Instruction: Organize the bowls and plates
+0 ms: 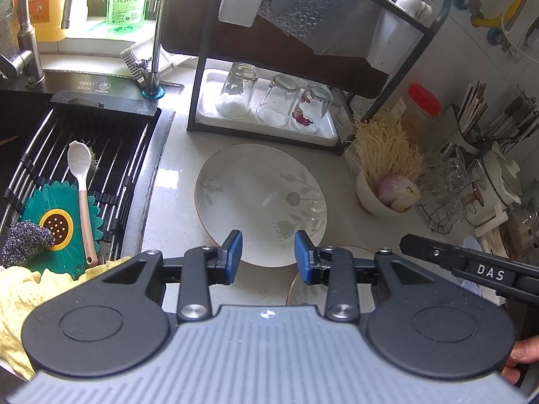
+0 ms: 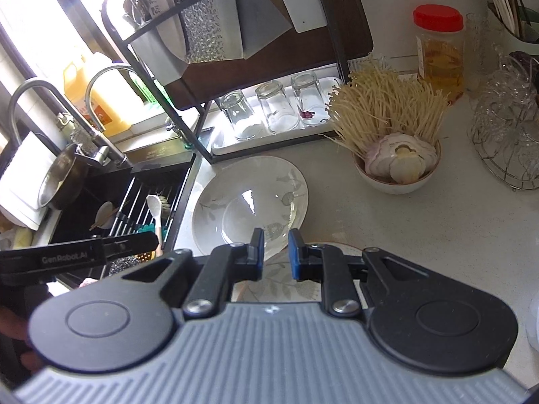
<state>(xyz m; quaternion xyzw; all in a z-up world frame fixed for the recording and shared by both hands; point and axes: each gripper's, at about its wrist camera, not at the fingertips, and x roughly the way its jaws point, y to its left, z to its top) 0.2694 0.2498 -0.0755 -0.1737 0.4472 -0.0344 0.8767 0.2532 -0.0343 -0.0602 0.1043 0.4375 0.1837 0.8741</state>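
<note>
Both grippers — left gripper (image 1: pixel 268 256) and right gripper (image 2: pixel 276 253) — hover with fingers parted, empty, above the plate (image 1: pixel 256 198) lying flat on the table (image 1: pixel 175 208) — positioned for pickup.

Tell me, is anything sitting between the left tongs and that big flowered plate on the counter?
Nothing visible is. The left tongs hang open right at the near edge of the big plate, with only bare counter around it. A smaller plate lies beneath them, nearer than the big one. The glasses and the bowl sit beyond or beside.
</note>
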